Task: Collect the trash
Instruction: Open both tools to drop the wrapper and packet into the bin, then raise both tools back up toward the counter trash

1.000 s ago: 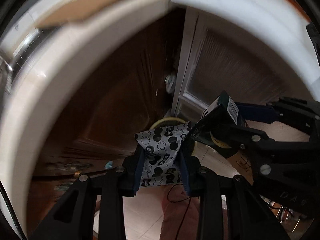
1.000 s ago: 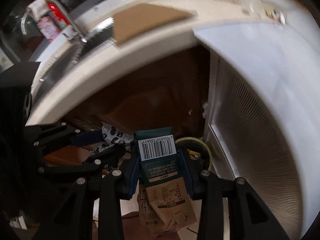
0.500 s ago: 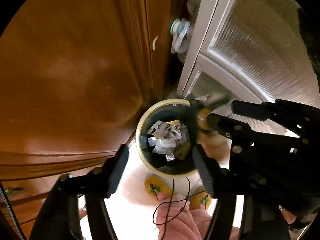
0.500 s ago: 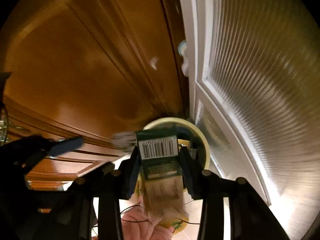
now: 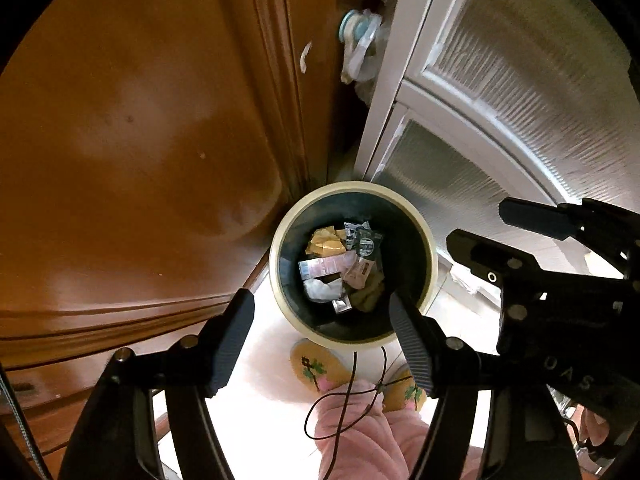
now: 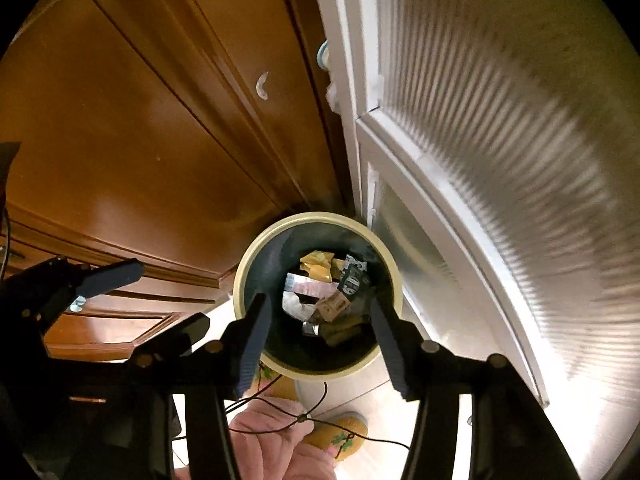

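A round bin with a cream rim (image 5: 274, 268) (image 6: 239, 280) stands on the pale floor, and I look straight down into it. Inside lies a heap of trash (image 5: 340, 268) (image 6: 316, 292): wrappers, paper, a spotted wrapper (image 5: 354, 229) and the green and brown carton (image 5: 366, 254) (image 6: 340, 296). My left gripper (image 5: 320, 304) hangs open over the bin with nothing between its fingers. My right gripper (image 6: 319, 302) is just beside it, its jaws opening, also empty. Each gripper shows in the other's view, the right one (image 5: 478, 222) and the left one (image 6: 170, 294).
A brown wooden cabinet door (image 5: 140, 140) rises to the left of the bin. A white door with ribbed glass (image 5: 500, 100) stands to its right. Below the grippers are yellow slippers (image 5: 316, 366), pink trouser legs (image 5: 360, 432) and a thin dark cord (image 5: 348, 396).
Both grippers sank from counter height to just over the bin. The left let go of the spotted wrapper first, then the right released the green carton; both now lie in the bin.
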The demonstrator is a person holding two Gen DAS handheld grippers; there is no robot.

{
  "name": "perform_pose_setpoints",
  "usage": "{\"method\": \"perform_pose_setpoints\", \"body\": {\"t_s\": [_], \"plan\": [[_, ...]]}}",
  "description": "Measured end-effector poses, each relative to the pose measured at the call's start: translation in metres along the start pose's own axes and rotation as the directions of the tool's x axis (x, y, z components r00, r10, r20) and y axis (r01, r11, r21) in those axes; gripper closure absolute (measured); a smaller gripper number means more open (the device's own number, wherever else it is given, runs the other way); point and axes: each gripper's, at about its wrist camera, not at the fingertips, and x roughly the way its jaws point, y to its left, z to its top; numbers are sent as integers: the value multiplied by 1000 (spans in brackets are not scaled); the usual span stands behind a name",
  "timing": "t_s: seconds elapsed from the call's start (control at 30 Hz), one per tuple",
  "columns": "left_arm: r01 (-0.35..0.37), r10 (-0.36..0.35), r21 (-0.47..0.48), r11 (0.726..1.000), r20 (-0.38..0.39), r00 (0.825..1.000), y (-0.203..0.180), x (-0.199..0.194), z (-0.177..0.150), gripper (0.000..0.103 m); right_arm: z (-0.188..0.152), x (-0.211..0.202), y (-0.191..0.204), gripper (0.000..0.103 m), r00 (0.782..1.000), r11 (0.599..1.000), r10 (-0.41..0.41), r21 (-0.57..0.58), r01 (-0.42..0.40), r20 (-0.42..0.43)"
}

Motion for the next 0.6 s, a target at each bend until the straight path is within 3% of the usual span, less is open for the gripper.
{"method": "perform_pose_setpoints", "body": {"t_s": [0.23,0.6], "plan": [[-2,2,3,1000,21,1000,-3,-60,2,35,4,-62,9,50,996,997,-74,-33,75,48],[29,-27,-20,999,75,997,-8,-187,4,35,8,-181,25,50,991,995,-95,-21,97,98]]}}
